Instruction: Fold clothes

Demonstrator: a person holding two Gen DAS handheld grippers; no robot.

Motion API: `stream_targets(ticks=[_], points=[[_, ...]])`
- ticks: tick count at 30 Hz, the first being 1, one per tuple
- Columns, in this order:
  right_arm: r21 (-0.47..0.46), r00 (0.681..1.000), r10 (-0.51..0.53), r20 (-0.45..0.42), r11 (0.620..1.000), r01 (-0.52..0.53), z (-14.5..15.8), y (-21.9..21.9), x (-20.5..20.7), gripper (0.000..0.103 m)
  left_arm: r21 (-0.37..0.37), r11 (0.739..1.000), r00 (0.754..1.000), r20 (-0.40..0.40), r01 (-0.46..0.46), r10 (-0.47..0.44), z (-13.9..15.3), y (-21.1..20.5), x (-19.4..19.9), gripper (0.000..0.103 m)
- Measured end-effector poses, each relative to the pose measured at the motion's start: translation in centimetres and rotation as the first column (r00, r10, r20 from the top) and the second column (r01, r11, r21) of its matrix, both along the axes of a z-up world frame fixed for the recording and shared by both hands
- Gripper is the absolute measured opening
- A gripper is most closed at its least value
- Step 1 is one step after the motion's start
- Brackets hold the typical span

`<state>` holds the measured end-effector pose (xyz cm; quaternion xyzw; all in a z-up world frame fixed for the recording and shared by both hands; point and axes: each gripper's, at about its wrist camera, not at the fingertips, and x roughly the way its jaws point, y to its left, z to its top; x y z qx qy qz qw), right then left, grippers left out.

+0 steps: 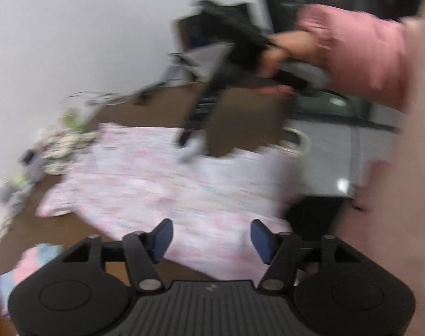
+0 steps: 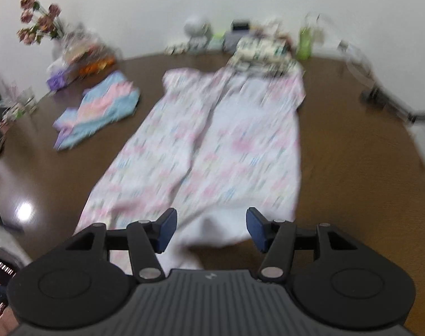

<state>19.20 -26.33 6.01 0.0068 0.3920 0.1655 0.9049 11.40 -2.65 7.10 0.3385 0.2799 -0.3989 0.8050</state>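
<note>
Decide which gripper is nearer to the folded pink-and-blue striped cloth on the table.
Left. The left gripper has the striped cloth just beside it at its left; from the right gripper the cloth lies well away across the table.

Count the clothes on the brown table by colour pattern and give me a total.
Pink-and-white patterned garment spread flat: 1
Pink-and-blue striped folded garment: 1
Dark-and-cream patterned folded piece at the far edge: 1
Total: 3

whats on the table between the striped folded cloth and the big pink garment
Nothing: in the right wrist view only bare brown table separates the striped folded cloth from the pink patterned garment.
</note>
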Motion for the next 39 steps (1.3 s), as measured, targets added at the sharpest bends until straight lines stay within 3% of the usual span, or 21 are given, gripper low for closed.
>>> stream_targets(ticks=[5,7,8,10,11,13,14,19,25,28,33,38,39], points=[[-0.123,0.997,-0.08,-0.004,0.989,0.079,-0.5,0.5,7.7,0.062,0.012,0.973,0.972,0.04,-0.231,0.23,-1.3,-2.9,9.1,0.065],[-0.128,0.992,-0.121,-0.039,0.985,0.115,-1.7,0.2,11.1,0.062,0.014,0.956,0.954,0.073,-0.292,0.29,-3.0,-4.3,13.0,0.058],[-0.12,0.988,-0.142,-0.056,0.984,0.134,-2.4,-0.1,12.7,0.061,0.015,0.947,0.944,0.09,-0.321,0.319,-3.8,-4.9,15.0,0.05],[-0.09,0.982,-0.168,-0.081,0.983,0.161,-3.4,-0.6,14.8,0.057,0.013,0.932,0.928,0.099,-0.363,0.36,-5.2,-5.4,18.4,0.045],[-0.071,0.98,-0.173,-0.094,0.983,0.167,-3.9,-0.9,15.7,0.05,0.012,0.924,0.92,0.102,-0.382,0.379,-5.8,-5.5,20.0,0.042],[-0.042,0.978,-0.173,-0.116,0.985,0.169,-4.5,-1.3,17.3,0.024,0.028,0.92,0.919,0.052,-0.392,0.39,-7.1,-5.5,22.7,0.035],[-0.036,0.979,-0.162,-0.122,0.987,0.158,-4.7,-1.3,17.9,0.001,0.033,0.923,0.923,0.038,-0.383,0.382,-7.6,-5.5,23.5,0.033],[-0.006,0.98,-0.158,-0.122,0.987,0.159,-5.0,-1.3,20.7,0.001,0.035,0.922,0.923,0.03,-0.385,0.384,-8.5,-6.0,26.7,0.031],[-0.004,0.975,-0.202,-0.095,0.979,0.202,-5.2,-1.2,25.7,0.001,-0.003,0.892,0.892,0.034,-0.452,0.451,-8.8,-5.7,31.1,0.031],[0.057,0.972,-0.196,-0.128,0.977,0.205,-5.2,-1.8,27.0,0.003,-0.027,0.888,0.888,0.008,-0.459,0.459,-8.7,-5.3,31.8,0.031],[0.145,0.97,-0.18,-0.163,0.968,0.205,-5.0,-3.9,25.9,0.03,-0.043,0.893,0.893,0.009,-0.448,0.449,-8.8,-5.0,31.7,0.031],[0.22,0.971,-0.142,-0.193,0.958,0.184,-5.6,-6.1,23.7,0.026,-0.036,0.9,0.9,0.001,-0.435,0.436,-8.7,-5.0,31.2,0.03],[0.238,0.97,-0.132,-0.205,0.954,0.18,-5.8,-6.3,23.6,0.013,-0.034,0.901,0.902,0.003,-0.432,0.433,-8.7,-5.0,31.0,0.03]])
